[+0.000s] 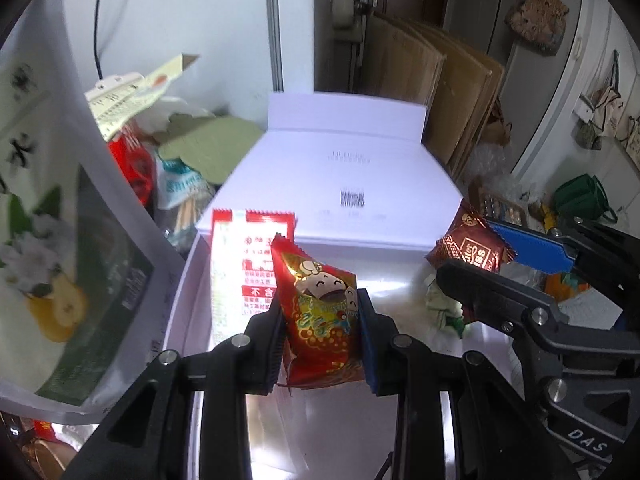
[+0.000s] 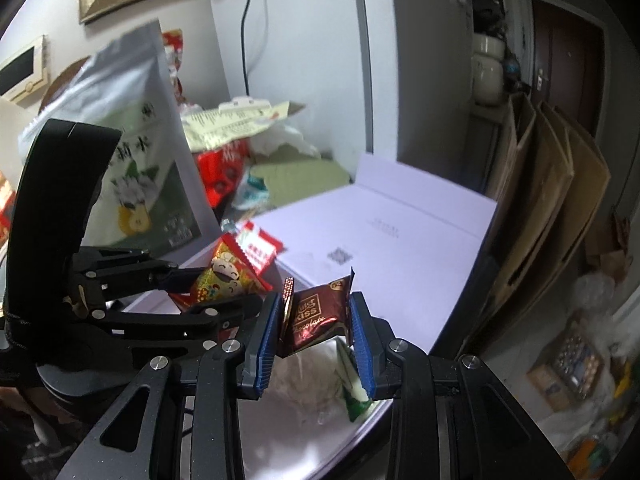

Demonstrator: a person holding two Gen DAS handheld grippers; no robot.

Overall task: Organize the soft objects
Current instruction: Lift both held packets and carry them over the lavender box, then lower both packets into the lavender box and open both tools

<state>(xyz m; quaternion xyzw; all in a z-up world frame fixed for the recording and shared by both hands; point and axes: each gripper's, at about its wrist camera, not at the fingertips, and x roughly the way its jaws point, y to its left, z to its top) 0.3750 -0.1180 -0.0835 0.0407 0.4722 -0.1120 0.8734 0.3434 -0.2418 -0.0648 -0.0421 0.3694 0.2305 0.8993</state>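
Left gripper (image 1: pixel 322 320) jaws clamp a red cartoon-printed snack packet (image 1: pixel 320 320); right gripper (image 2: pixel 316 334) jaws clamp a brown foil chocolate packet (image 2: pixel 316 316), both above the white box (image 1: pixel 340 184); lower gently, release flat

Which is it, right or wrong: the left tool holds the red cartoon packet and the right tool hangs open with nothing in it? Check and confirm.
Wrong on the right tool. It is shut on a brown chocolate packet, as the right wrist view shows. The rest stands: the left tool holds the red cartoon packet.
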